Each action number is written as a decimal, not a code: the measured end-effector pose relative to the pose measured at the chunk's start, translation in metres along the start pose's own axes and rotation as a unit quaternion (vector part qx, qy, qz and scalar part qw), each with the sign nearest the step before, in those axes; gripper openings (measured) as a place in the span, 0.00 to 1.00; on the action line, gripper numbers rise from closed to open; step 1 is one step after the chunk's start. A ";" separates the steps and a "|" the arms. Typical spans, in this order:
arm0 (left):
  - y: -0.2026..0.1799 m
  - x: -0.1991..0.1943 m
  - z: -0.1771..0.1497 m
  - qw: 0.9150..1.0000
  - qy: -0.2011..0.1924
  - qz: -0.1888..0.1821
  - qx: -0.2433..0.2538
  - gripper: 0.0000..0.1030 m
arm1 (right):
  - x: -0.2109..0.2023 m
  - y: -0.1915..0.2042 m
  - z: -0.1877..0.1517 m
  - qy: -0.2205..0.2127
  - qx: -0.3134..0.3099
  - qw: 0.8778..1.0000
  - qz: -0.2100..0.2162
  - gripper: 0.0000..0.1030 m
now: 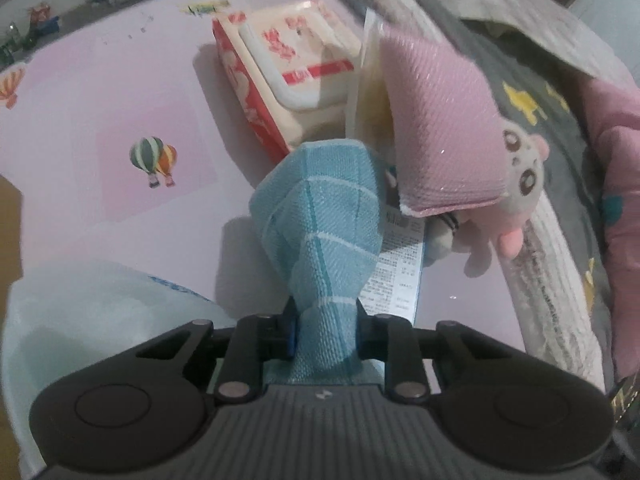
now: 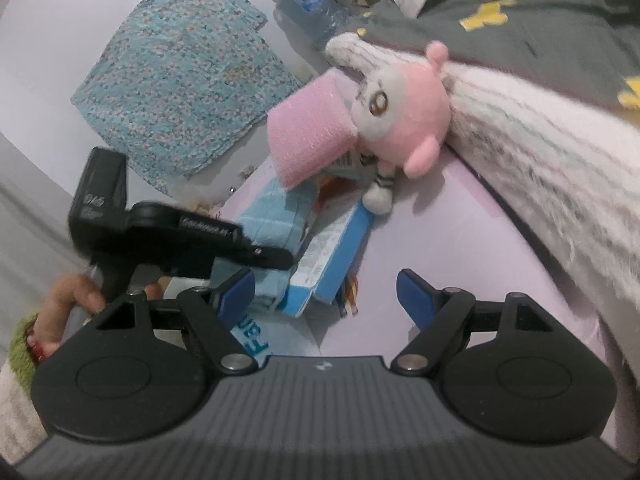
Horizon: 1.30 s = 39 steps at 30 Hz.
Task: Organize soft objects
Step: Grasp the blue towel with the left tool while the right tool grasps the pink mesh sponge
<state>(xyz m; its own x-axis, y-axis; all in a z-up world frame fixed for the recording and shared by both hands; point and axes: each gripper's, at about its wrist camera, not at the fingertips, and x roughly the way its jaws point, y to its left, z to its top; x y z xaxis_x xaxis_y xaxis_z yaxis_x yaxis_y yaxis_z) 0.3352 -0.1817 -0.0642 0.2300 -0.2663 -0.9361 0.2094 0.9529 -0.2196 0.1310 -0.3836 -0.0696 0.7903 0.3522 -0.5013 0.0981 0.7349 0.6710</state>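
We have the left gripper clamped on the blue checked cloth: its jaws pinch the near end of the bunched fabric, which rises away from us towards the middle of the pink worktop. No earlier view is to hand, so we speak only of the grip as it stands.

Just beyond the cloth lies a red and white packet of wipes, and to the right of that a pink sponge leans over a small pink and white plush toy. A printed blue box lies flat under the cloth's right edge. A balloon sticker marks the worktop to the left.

Our right gripper stands with its blue pads well apart and nothing between them, hovering over bare pink worktop. From the right wrist view we see the left gripper on the left with a hand around its handle, reaching the blue checked cloth. Farther off sit the pink sponge and the plush toy, touching, with the blue box near them. A folded blue patterned fabric lies at the far left, and a white knitted blanket runs along the right.
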 end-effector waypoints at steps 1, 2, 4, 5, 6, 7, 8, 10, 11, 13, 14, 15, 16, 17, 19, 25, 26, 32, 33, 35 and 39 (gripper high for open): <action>0.001 -0.006 -0.002 1.000 -0.009 -0.001 -0.001 0.23 | 0.002 0.003 0.003 -0.004 -0.006 1.000 0.000 0.76; 0.004 -0.013 -0.005 1.000 -0.014 -0.004 -0.003 0.23 | 0.004 0.006 0.007 -0.009 -0.013 1.000 0.000 0.76; 0.006 -0.022 -0.008 1.000 -0.023 -0.014 -0.009 0.23 | 0.010 0.013 0.018 -0.020 -0.029 0.999 -0.003 0.76; 0.008 -0.026 -0.011 0.999 -0.027 -0.018 -0.013 0.23 | 0.014 0.017 0.025 -0.026 -0.039 0.999 -0.004 0.76; 0.010 -0.032 -0.013 0.999 -0.033 -0.022 -0.016 0.23 | 0.018 0.021 0.030 -0.030 -0.047 0.998 -0.008 0.76; 0.012 -0.038 -0.014 0.999 -0.039 -0.024 -0.018 0.23 | 0.023 0.025 0.036 -0.034 -0.056 0.998 -0.016 0.76; 0.015 -0.043 -0.016 0.998 -0.044 -0.027 -0.019 0.23 | 0.028 0.030 0.042 -0.037 -0.067 0.997 -0.021 0.77; 0.017 -0.051 -0.019 0.998 -0.057 -0.030 -0.024 0.23 | 0.038 0.038 0.056 -0.047 -0.089 0.994 -0.033 0.78; 0.019 -0.055 -0.021 0.997 -0.062 -0.032 -0.027 0.23 | 0.042 0.042 0.063 -0.052 -0.098 0.993 -0.040 0.80; 0.025 -0.065 -0.023 0.996 -0.073 -0.035 -0.037 0.23 | 0.052 0.049 0.078 -0.055 -0.125 0.990 -0.045 0.83; 0.028 -0.070 -0.023 0.995 -0.079 -0.035 -0.041 0.23 | 0.060 0.052 0.086 -0.055 -0.135 0.988 -0.054 0.85; 0.031 -0.076 -0.024 0.995 -0.085 -0.036 -0.045 0.23 | 0.067 0.055 0.093 -0.050 -0.146 0.986 -0.061 0.85; 0.035 -0.081 -0.025 0.994 -0.090 -0.037 -0.049 0.23 | 0.075 0.059 0.099 -0.043 -0.163 0.984 -0.066 0.85; 0.038 -0.085 -0.026 0.993 -0.094 -0.039 -0.054 0.23 | 0.082 0.062 0.104 -0.039 -0.178 0.980 -0.074 0.86; 0.045 -0.096 -0.028 0.992 -0.105 -0.041 -0.061 0.23 | 0.100 0.070 0.112 -0.024 -0.220 0.971 -0.090 0.87; 0.063 -0.118 -0.034 0.987 -0.128 -0.044 -0.084 0.23 | 0.140 0.084 0.106 0.032 -0.308 0.943 -0.119 0.88; 0.065 -0.121 -0.035 0.987 -0.131 -0.045 -0.084 0.23 | 0.140 0.086 0.098 0.036 -0.318 0.940 -0.117 0.88; 0.074 -0.147 -0.046 0.983 -0.155 -0.053 -0.084 0.23 | 0.142 0.088 0.067 0.051 -0.351 0.926 -0.128 0.96; 0.074 -0.152 -0.049 0.982 -0.159 -0.054 -0.084 0.23 | 0.141 0.089 0.064 0.050 -0.350 0.926 -0.131 0.96; 0.076 -0.161 -0.056 0.981 -0.167 -0.056 -0.084 0.23 | 0.137 0.089 0.060 0.047 -0.327 0.933 -0.140 0.96; 0.083 -0.181 -0.070 0.978 -0.185 -0.059 -0.081 0.23 | 0.105 0.086 0.045 0.005 -0.262 0.955 -0.141 0.96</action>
<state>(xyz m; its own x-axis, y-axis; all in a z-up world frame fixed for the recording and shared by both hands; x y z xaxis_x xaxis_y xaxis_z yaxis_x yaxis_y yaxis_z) 0.2443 -0.0448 0.0674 0.5481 -0.3814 -0.7444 0.1096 0.9150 -0.3882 0.2496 -0.3098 -0.0397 0.7706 0.1010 -0.6293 -0.0117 0.9894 0.1444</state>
